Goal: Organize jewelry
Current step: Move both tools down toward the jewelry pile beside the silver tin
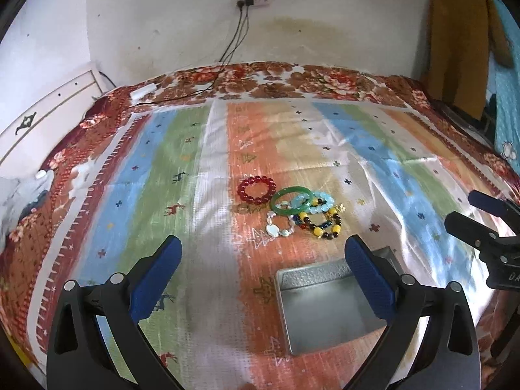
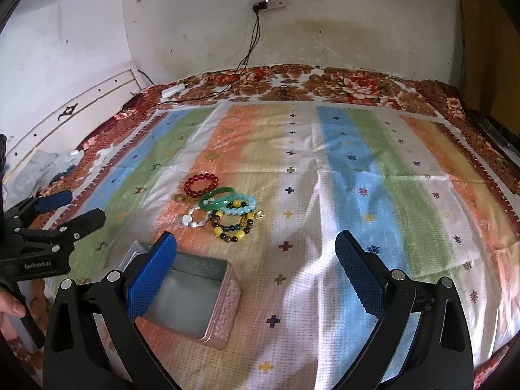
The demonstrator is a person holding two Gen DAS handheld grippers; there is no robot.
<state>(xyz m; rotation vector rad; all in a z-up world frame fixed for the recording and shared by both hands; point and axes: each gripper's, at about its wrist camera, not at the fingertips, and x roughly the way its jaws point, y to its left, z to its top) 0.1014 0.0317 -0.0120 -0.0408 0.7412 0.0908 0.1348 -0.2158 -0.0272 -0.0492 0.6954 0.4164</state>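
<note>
Bracelets piled beyond the open tin

Both the left gripper and right gripper hover spread wide, empty, flanking the tin; the bracelets lie just behind it.

My left gripper and right gripper are alike: matte black arms, blue dimpled pads, round silver screws. My left one's side carries white lettering (at nine o'clock in the right view), bare fingers wrapped below it
</note>
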